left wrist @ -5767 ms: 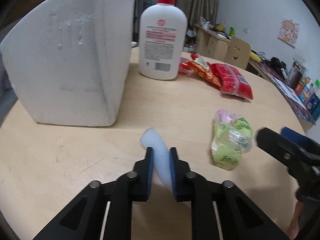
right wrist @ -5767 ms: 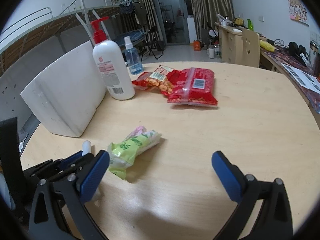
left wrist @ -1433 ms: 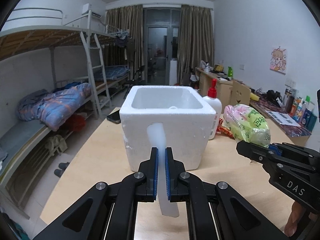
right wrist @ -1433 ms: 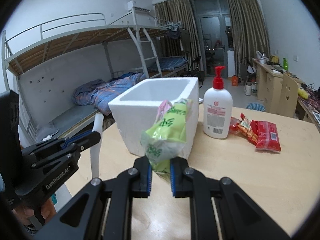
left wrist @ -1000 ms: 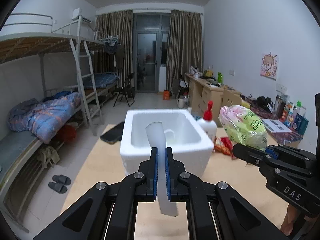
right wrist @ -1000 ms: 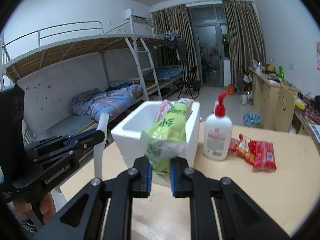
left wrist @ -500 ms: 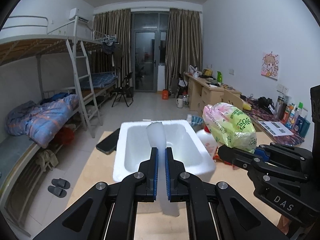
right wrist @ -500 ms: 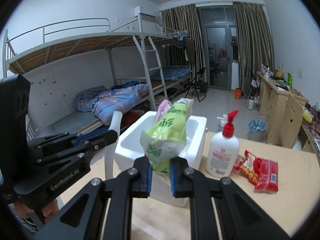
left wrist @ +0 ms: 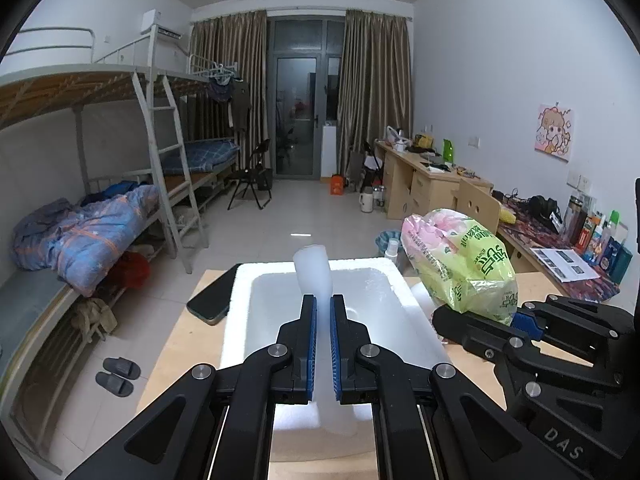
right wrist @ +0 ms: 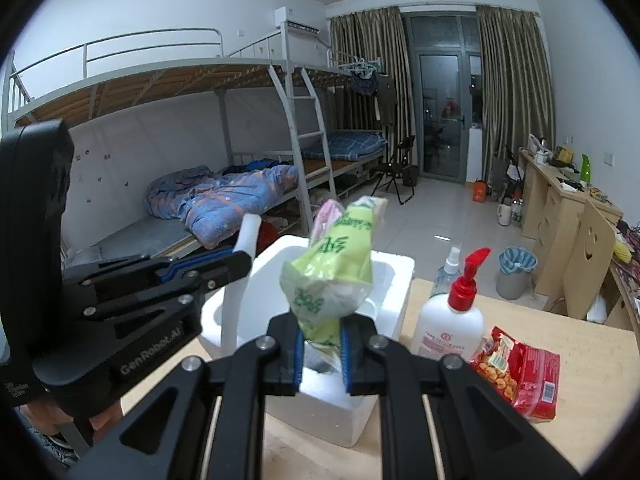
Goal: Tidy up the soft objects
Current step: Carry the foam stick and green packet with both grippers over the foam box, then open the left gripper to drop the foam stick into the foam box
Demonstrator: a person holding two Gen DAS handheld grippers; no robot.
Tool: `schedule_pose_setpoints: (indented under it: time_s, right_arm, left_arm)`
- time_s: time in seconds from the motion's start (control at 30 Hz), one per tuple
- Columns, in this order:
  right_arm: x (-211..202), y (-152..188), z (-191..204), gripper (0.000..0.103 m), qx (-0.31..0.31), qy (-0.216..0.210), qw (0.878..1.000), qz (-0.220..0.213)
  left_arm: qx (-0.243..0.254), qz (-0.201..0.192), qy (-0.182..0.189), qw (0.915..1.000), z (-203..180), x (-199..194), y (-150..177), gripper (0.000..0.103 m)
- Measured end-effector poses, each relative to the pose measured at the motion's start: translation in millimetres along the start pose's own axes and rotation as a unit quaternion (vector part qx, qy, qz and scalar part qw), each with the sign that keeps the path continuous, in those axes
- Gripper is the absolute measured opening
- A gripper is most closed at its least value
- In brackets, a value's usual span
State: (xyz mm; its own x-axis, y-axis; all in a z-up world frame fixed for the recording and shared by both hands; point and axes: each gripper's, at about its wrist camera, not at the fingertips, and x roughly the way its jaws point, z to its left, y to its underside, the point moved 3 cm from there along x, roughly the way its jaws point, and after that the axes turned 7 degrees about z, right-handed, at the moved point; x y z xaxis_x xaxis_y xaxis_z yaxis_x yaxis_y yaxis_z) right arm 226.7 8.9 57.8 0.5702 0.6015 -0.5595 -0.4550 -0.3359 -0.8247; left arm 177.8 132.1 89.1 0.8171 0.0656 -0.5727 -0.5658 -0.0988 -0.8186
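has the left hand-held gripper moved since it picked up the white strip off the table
Yes. The left hand-held gripper has risen with the white strip and now sits above the foam box, looking down into it.

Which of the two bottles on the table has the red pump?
The white lotion bottle, beside the foam box, carries the red pump. The clear spray bottle behind it has a white nozzle.

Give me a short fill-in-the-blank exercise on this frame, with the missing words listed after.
1. The left gripper is shut on a white ____.
2. The right gripper clamps a ____ packet.
3. Both items are held above the white ____ box.
4. The lotion bottle has a ____ pump.

Missing words: foam strip; green; foam; red
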Motion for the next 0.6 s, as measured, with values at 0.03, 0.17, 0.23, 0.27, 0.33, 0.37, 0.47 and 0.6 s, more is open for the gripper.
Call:
schedule_pose_setpoints:
  time_s: [0.03,0.17,0.23,0.27,0.33,0.37,0.47,0.6]
  right_arm:
    - [1,0,-1,0.018,0.0,-0.001,1.0,0.001]
    - [1,-1,-3,0.018,-0.001,-0.001,1.0,0.002]
    - [1,-1,-5,0.018,0.0,-0.001,1.0,0.001]
    - [1,-1,-6,0.018,0.001,-0.001,1.0,0.001]
    - [3,-1,-6,0.018,0.003,0.0,1.0,0.003]
    - [3,-2,-8,0.018,0.004,0.0,1.0,0.003]
    - [2,-2,-10,0.018,0.008,0.0,1.0,0.001]
    - [1,-1,-10,0.018,0.007,0.003,1.0,0.001]
  left_arm:
    - [0.001,0.002,0.002,1.0,-1,3,-1,0.007]
    - [0.002,0.009,0.0,1.0,-3,16,-6,0.007]
    - [0.0,0.01,-0.002,0.9999,-3,21,-9,0.007]
    - [0.001,0.01,-0.003,0.9999,-4,21,-9,0.007]
    - [0.001,0.015,-0.003,0.9999,-5,25,-9,0.007]
    - [0.002,0.017,-0.002,0.9999,-6,27,-10,0.007]
    - [0.002,0.021,-0.004,0.9998,-6,33,-9,0.007]
    - [0.002,0.028,-0.001,0.9996,-6,38,-12,0.007]
